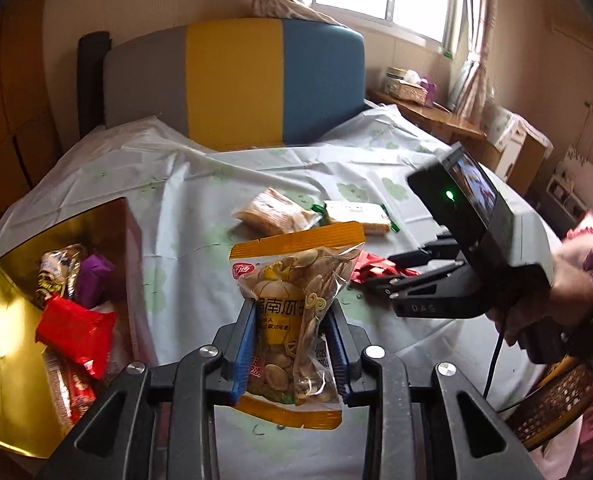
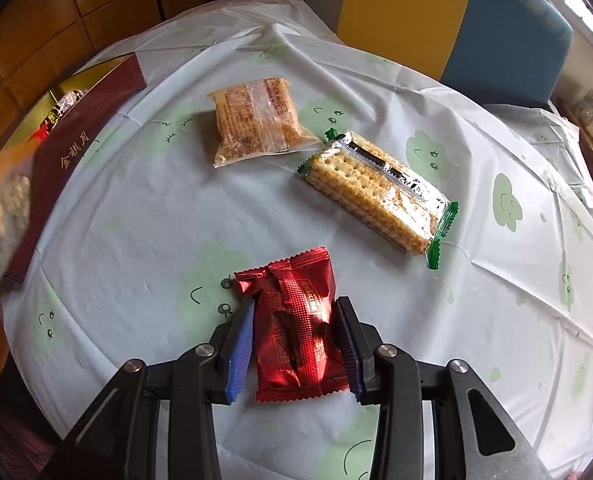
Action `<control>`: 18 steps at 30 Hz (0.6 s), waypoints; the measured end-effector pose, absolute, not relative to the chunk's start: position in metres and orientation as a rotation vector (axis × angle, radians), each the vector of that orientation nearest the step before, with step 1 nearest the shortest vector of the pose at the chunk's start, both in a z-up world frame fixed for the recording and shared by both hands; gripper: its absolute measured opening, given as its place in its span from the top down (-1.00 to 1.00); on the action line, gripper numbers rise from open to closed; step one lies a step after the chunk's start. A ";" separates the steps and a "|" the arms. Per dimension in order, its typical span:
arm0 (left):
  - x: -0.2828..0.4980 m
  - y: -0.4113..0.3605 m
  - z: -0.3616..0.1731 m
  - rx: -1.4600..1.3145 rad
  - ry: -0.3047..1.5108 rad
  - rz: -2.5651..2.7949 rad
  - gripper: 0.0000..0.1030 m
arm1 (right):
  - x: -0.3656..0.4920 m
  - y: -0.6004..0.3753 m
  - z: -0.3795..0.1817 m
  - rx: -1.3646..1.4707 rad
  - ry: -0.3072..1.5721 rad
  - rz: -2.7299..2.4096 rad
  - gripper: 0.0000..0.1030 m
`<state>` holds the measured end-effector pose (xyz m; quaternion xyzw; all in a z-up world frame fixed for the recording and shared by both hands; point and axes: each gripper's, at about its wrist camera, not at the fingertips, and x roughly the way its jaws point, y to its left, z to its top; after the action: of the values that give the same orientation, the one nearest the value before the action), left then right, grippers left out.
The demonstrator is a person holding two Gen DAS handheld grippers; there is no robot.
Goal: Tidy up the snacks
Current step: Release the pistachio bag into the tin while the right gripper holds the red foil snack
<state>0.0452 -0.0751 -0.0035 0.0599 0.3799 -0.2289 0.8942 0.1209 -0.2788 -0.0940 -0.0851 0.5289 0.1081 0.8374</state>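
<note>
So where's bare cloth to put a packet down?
Bare cloth lies between the box and red packet, and right of the cracker pack. Crowded: the cracker pack and clear-wrapped cake lie close together; the box already holds snacks.

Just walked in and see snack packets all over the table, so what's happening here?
A person is sorting snacks into a gold-lined box using two handheld grippers. The left gripper is shut on a clear and orange bag of pumpkin seeds, lifted off the table. The right gripper has its jaws either side of a shiny red foil packet lying on the white tablecloth. A clear-wrapped cracker pack with green ends and a clear pack of brown crispy squares are not yet picked up.
</note>
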 end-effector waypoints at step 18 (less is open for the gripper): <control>0.135 0.156 -0.018 -0.323 0.987 0.006 0.37 | 0.122 -0.275 -0.095 -0.193 1.122 0.218 0.22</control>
<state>0.1353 0.1557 -0.0184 -0.1541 0.4718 0.0027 0.8681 0.1216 -0.2753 -0.0947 -0.0910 0.5301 0.1029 0.8368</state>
